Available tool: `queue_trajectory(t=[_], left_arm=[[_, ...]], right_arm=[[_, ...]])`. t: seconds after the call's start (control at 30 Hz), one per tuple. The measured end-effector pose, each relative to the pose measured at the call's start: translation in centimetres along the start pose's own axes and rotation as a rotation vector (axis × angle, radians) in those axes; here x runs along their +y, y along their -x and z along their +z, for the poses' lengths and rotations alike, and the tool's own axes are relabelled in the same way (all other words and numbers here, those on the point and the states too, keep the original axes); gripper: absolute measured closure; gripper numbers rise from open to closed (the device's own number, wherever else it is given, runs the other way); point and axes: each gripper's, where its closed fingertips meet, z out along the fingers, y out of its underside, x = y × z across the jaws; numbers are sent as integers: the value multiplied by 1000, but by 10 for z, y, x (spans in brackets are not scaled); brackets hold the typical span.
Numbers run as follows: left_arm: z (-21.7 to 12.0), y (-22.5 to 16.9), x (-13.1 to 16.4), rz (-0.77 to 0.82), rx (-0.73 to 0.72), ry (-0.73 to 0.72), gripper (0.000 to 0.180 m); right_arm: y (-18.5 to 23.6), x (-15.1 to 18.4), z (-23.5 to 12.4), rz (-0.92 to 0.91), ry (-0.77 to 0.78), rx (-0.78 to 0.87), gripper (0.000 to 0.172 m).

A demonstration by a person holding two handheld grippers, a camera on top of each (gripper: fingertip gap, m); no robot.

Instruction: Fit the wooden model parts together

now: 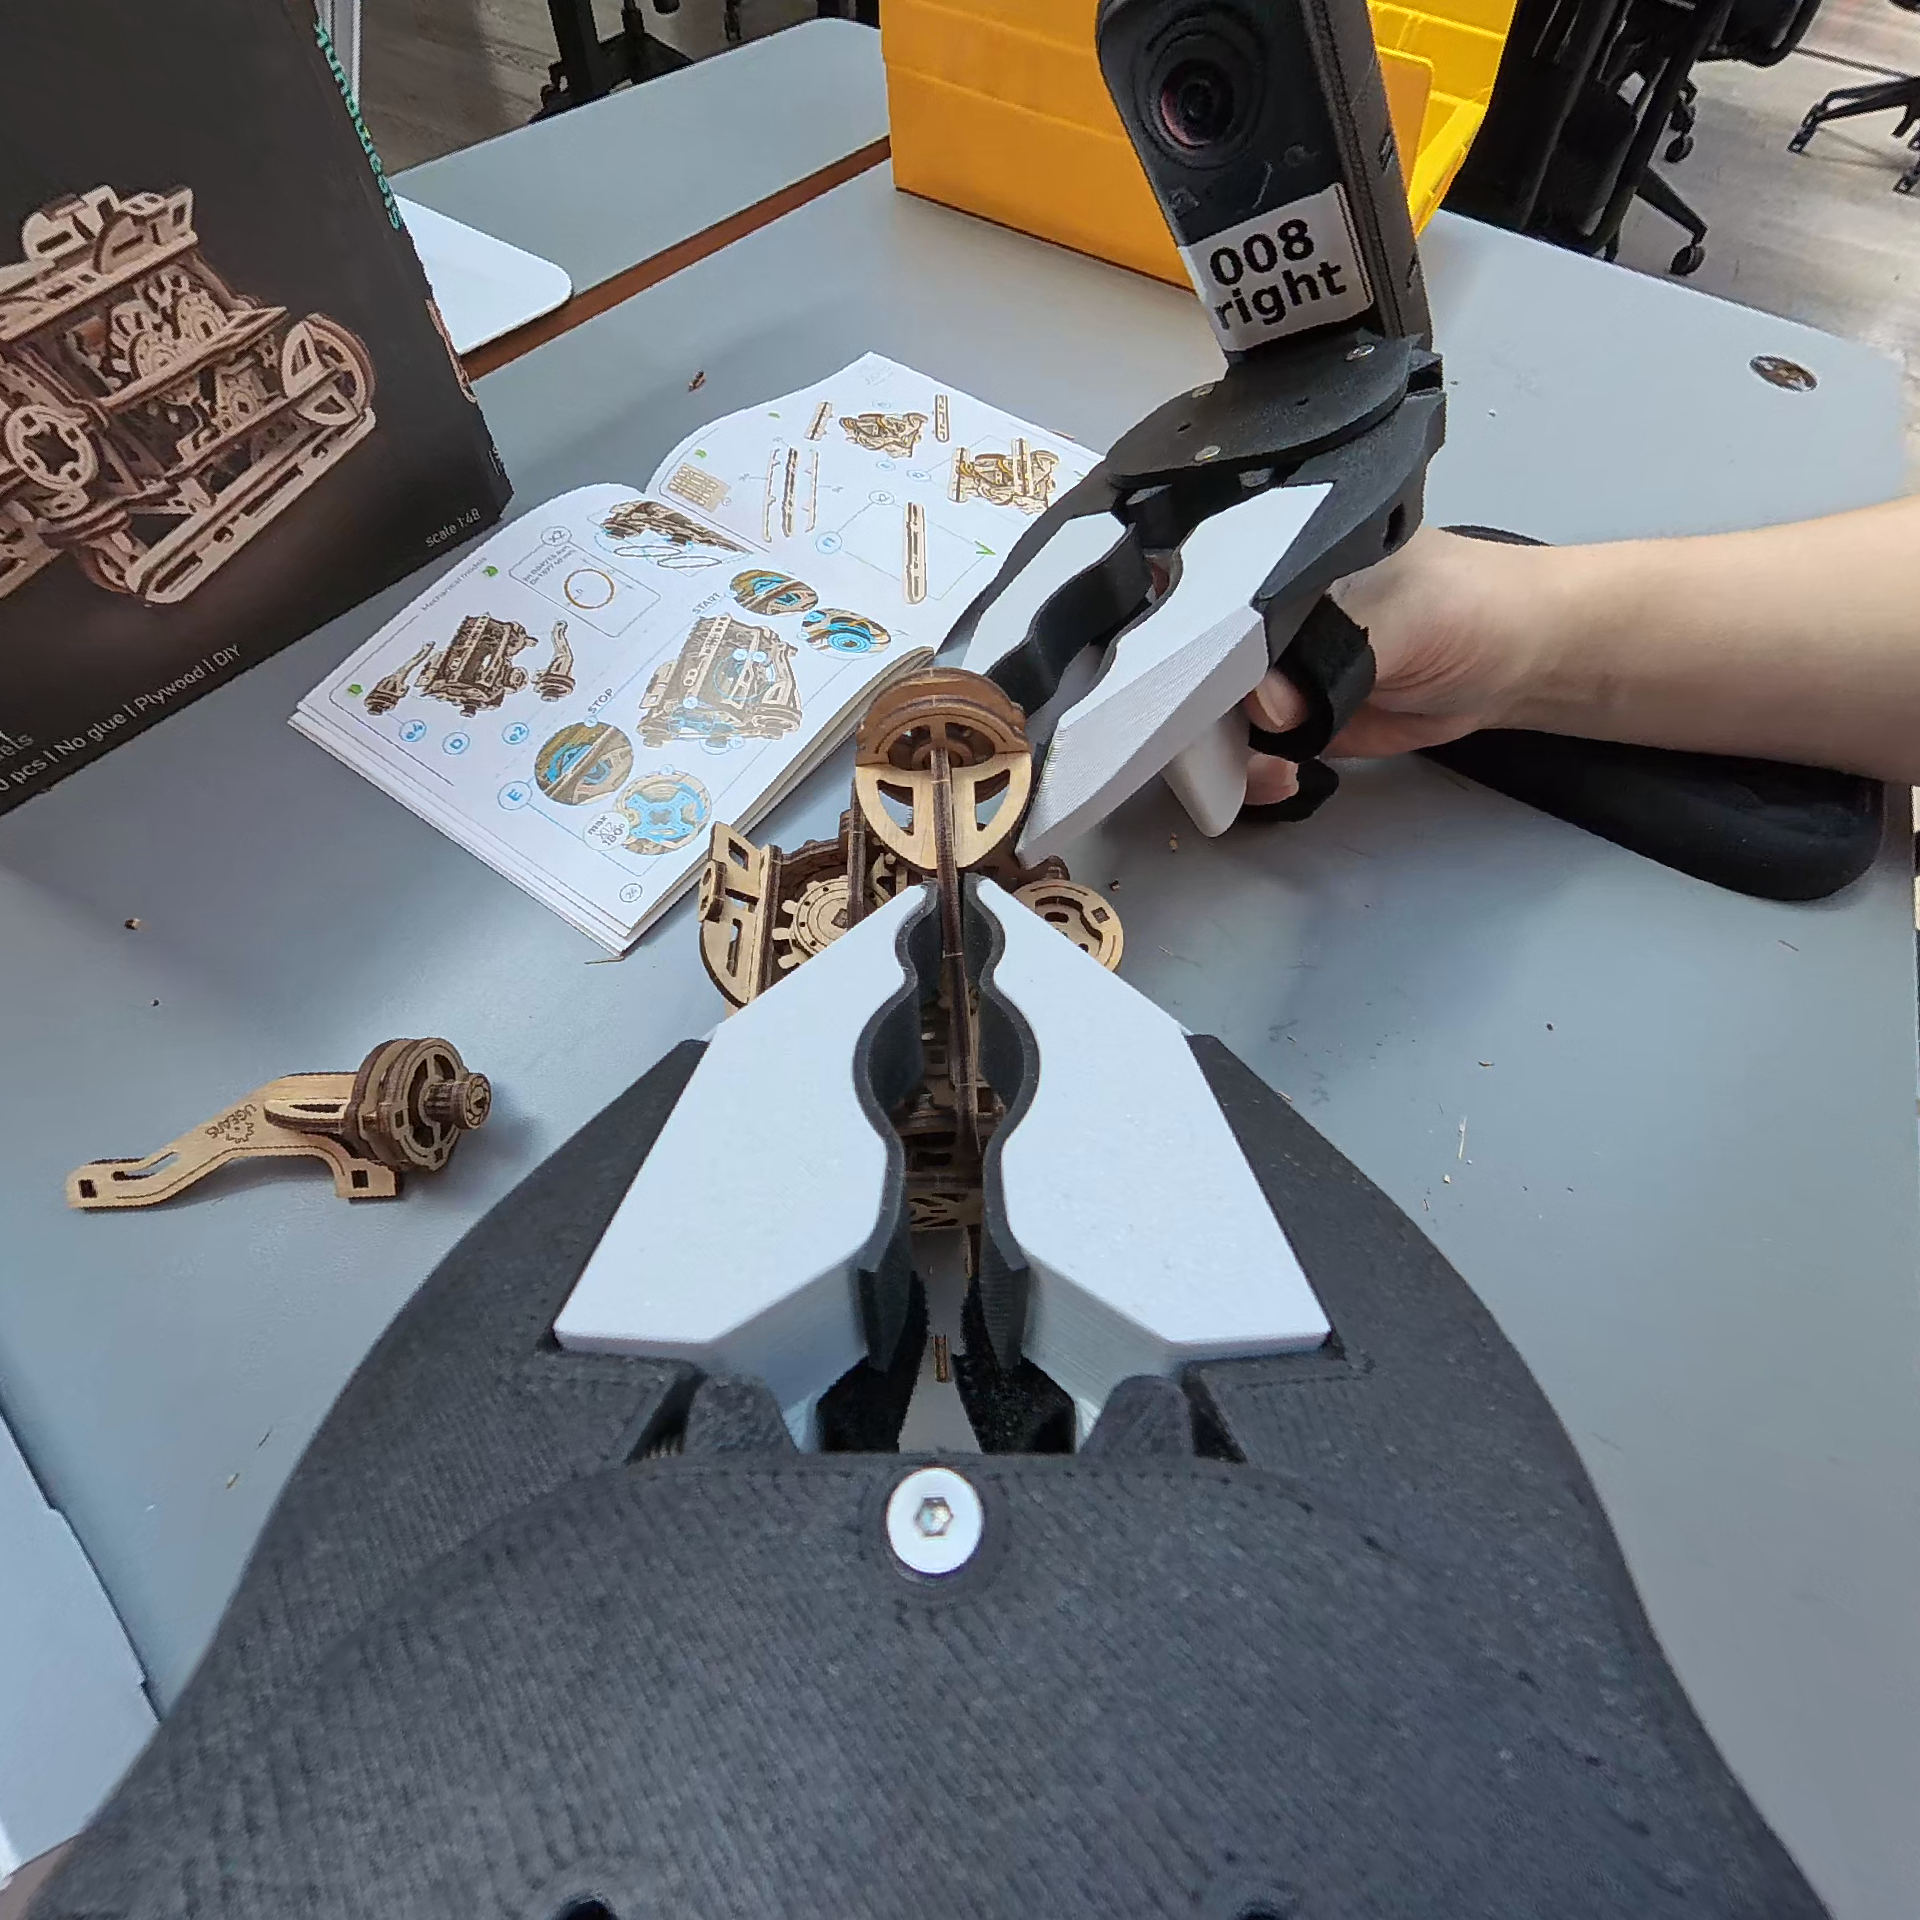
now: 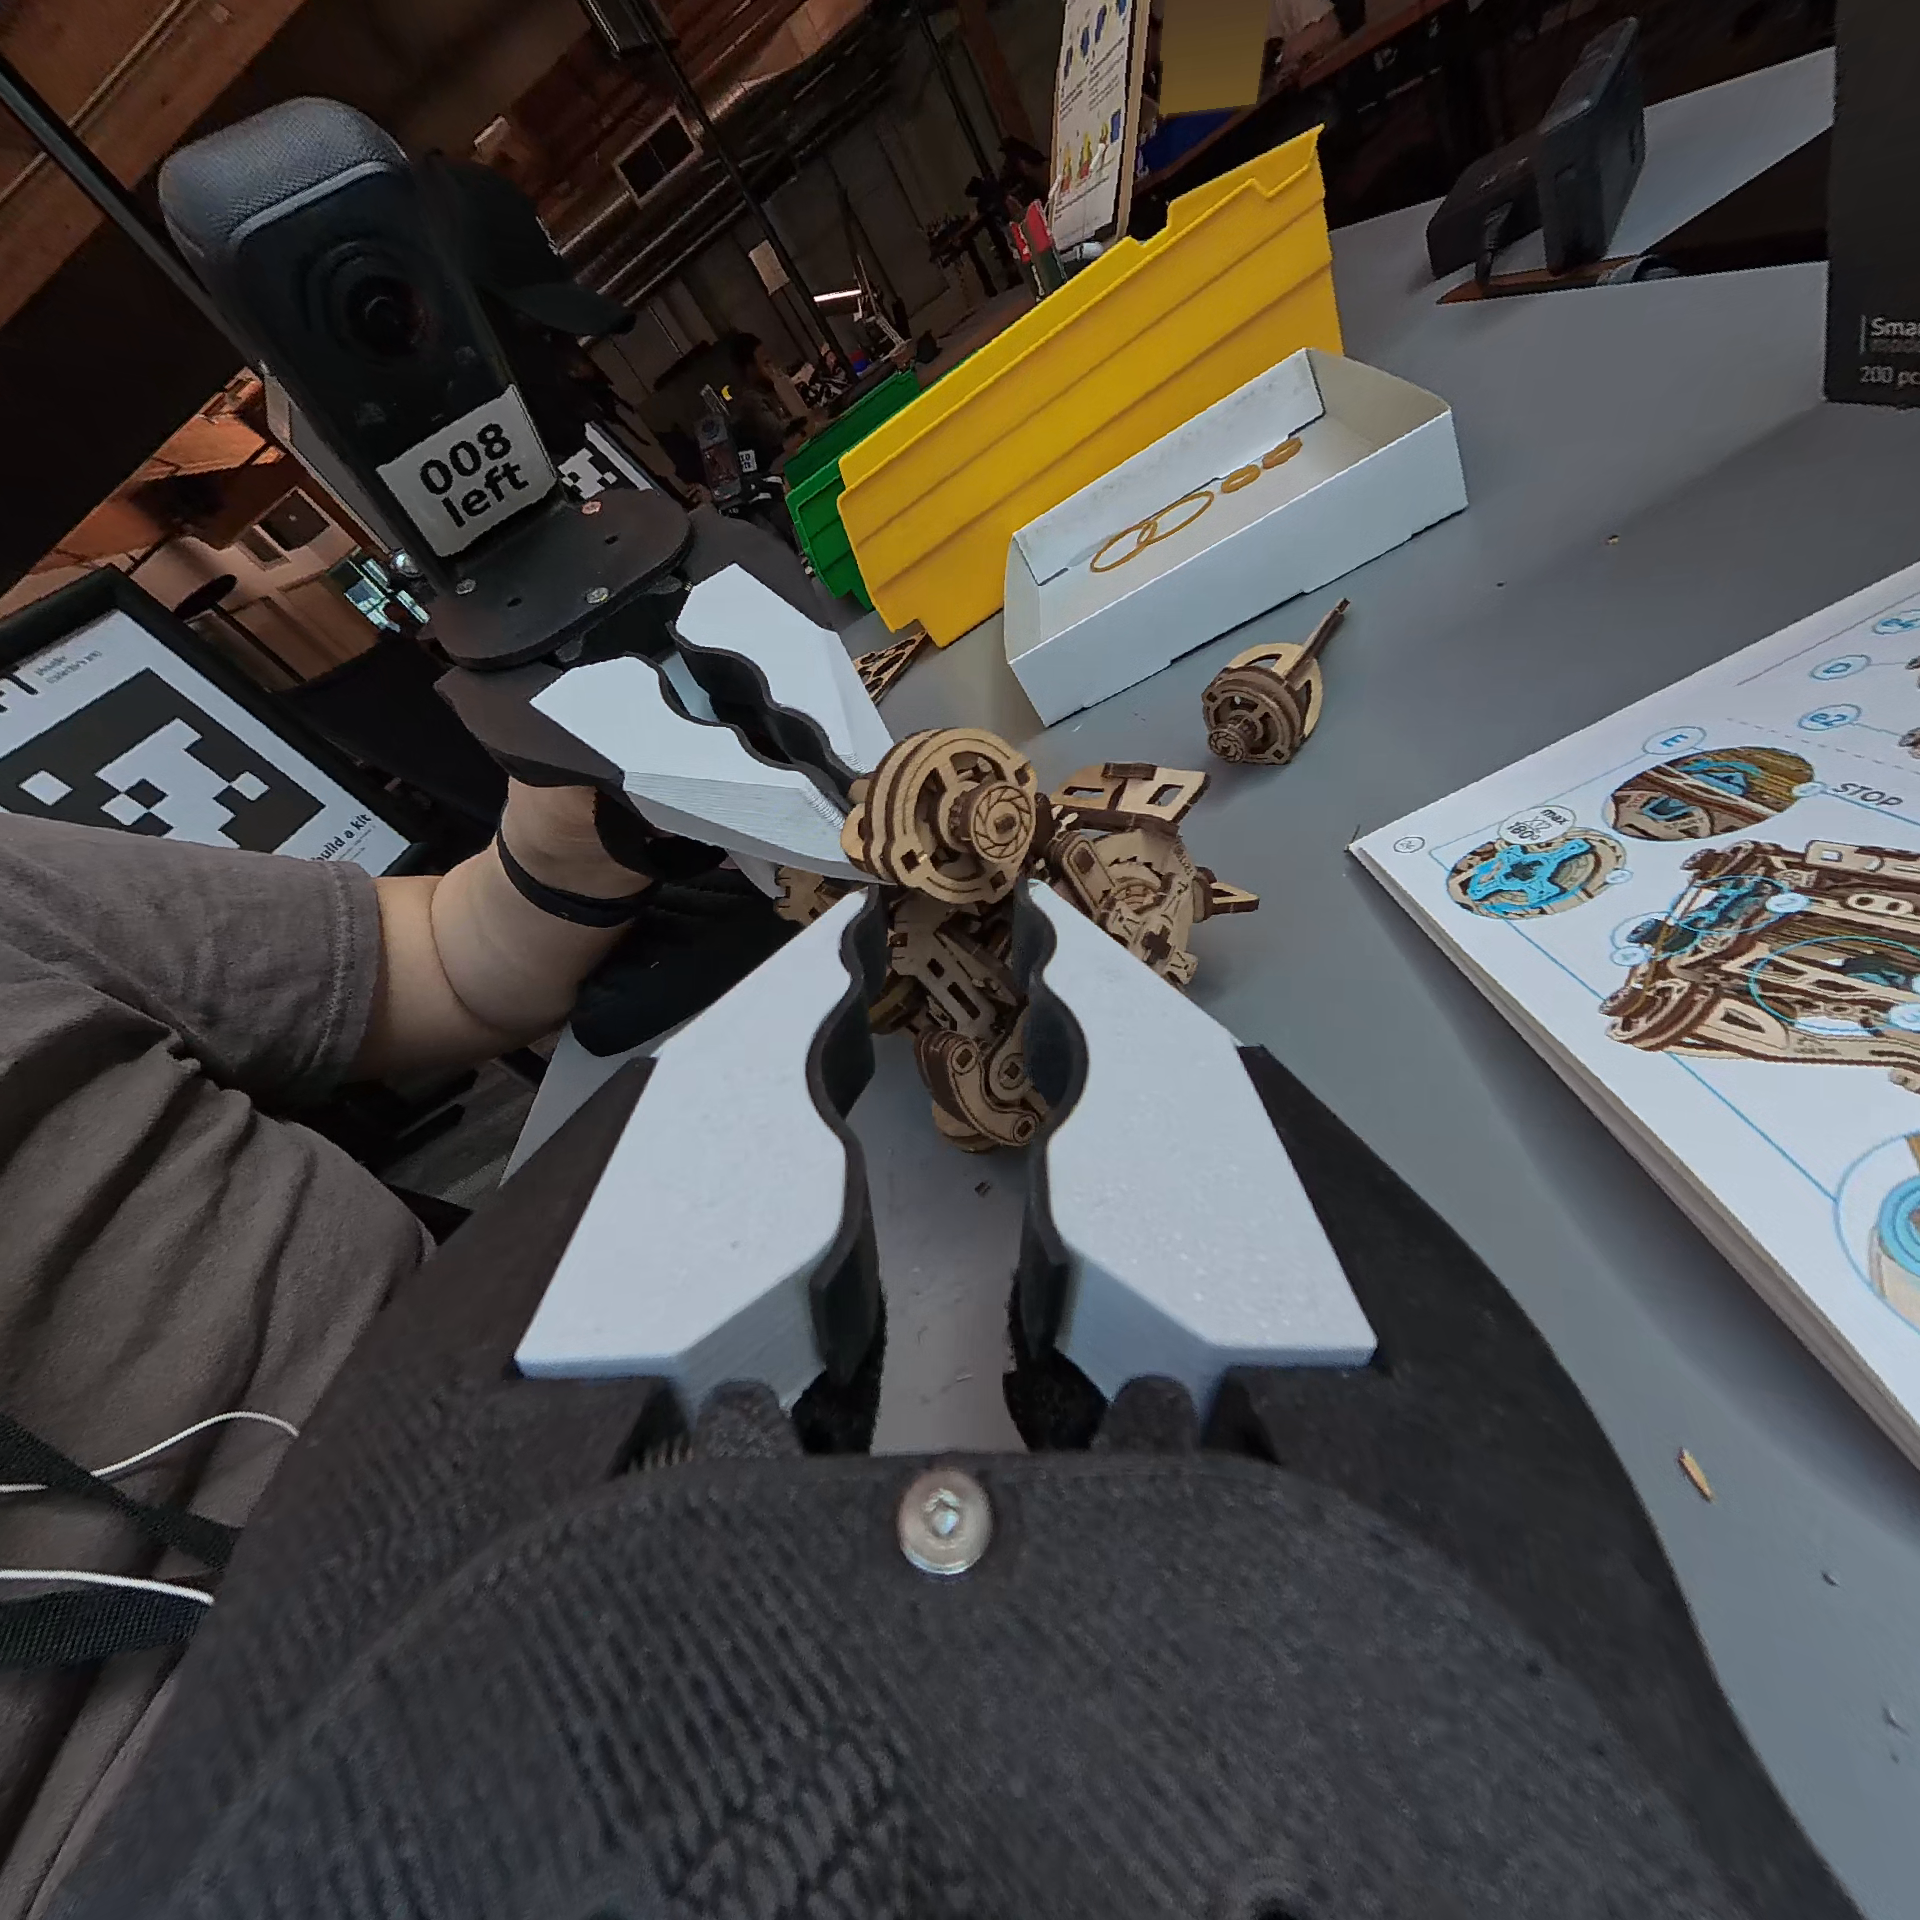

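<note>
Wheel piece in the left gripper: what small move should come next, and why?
Probably close the right gripper onto the model body to steady it. The left gripper pinches the thin arm of the wheel piece above the body, while the right fingers flank the body without clearly pressing it.

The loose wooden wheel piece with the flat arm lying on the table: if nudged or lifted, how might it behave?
The wheel piece probably feels light, being thin cut plywood with many openings. Its flat arm rests on the table, so it should slide rather than roll. The slim arm looks apt to snap if bent.
</note>
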Motion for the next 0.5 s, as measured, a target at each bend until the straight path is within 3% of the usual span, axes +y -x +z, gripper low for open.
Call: queue_trajectory(t=[0.5], left_arm=[[0,-1,0,-2,10,-16,180]], right_arm=[[1,2,-1,-28,12,1,152]])
